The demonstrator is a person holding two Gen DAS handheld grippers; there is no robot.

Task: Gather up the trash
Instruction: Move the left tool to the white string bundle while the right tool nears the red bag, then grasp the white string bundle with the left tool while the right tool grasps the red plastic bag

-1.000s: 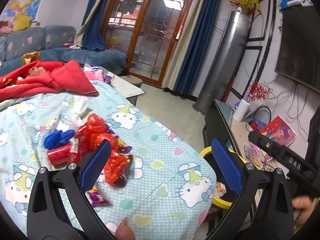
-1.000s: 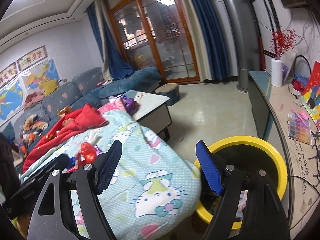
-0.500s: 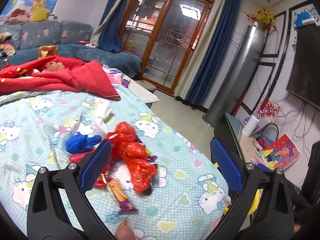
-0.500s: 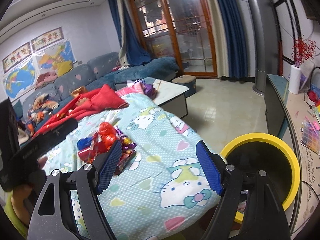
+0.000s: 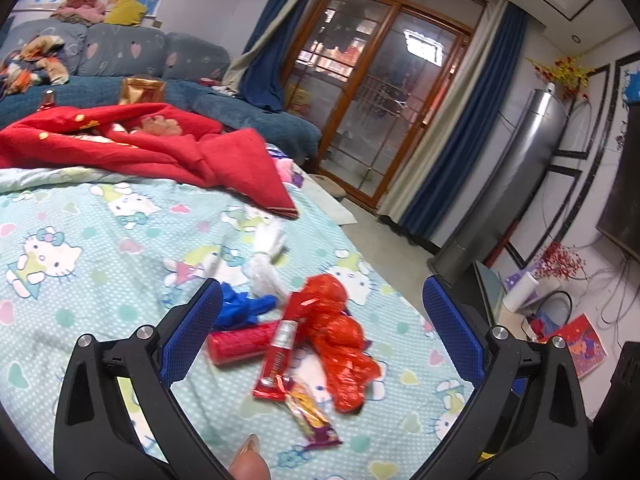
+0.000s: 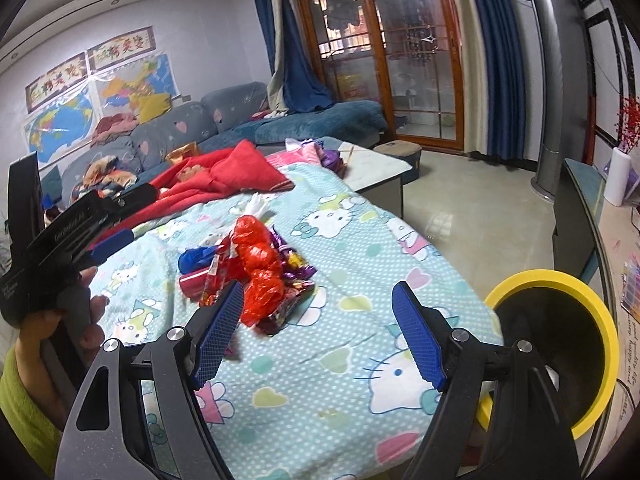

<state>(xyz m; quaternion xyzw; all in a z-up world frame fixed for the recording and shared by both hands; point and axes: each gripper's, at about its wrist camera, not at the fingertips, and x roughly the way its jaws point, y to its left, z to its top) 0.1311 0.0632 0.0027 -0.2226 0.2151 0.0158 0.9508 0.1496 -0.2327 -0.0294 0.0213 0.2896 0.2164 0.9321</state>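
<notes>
- Trash pile point(image 5: 304, 336): lies on the cartoon-print blanket point(image 5: 100, 264), a crumpled red plastic bag point(image 5: 340, 336) in its middle.
- Around the bag — a blue wad point(image 5: 244, 310), a red roll point(image 5: 240, 342), a red tube point(image 5: 278, 354), a candy wrapper point(image 5: 312, 416), white tissue point(image 5: 266, 268).
- Left gripper point(image 5: 320, 336): jaws apart, nothing between the pads, above the pile.
- Right gripper point(image 6: 318, 338): jaws apart, empty, near the pile's edge.
- Yellow-rimmed bin point(image 6: 600, 320): beside the blanket's corner.
- Red cloth point(image 5: 160, 148): beyond the pile.

A heap of trash point(image 5: 304, 344) lies on the cartoon-cat blanket point(image 5: 100, 264): crumpled red plastic bag point(image 5: 340, 340), blue scrap point(image 5: 240, 310), wrappers; yellow-rimmed bin point(image 6: 560, 344) stands beside.
</notes>
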